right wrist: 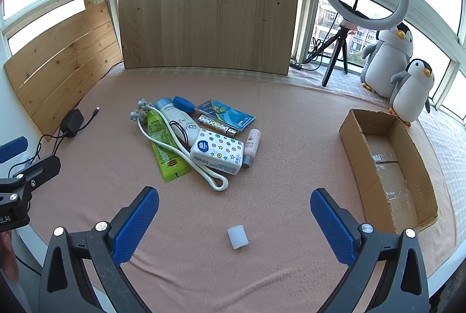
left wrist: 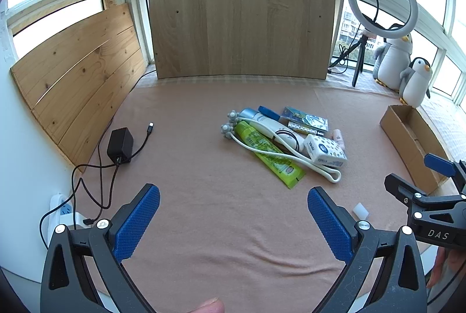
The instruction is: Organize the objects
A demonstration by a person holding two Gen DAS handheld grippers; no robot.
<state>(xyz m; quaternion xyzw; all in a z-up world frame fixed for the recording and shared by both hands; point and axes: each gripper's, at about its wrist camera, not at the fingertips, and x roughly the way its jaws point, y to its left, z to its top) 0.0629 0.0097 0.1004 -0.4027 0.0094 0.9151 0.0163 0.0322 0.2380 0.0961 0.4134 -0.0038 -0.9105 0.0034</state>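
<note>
Cloth (right wrist: pixel 276 114) bare between pile (right wrist: pixel 192 138) (cluttered) and box (right wrist: pixel 387 167).

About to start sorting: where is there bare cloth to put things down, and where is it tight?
Bare cloth between the charger and the pile, and between the pile and the cardboard box. Crowded only at the pile; a small cap lies nearer.

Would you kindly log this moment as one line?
left gripper: open, empty | right gripper: open, empty | items pile: untouched | cardboard box: empty

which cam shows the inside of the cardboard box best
The right wrist view: the cardboard box lies whole and open there, its taped floor visible and bare. The left wrist view catches it only at the edge, partly behind the right gripper.
</note>
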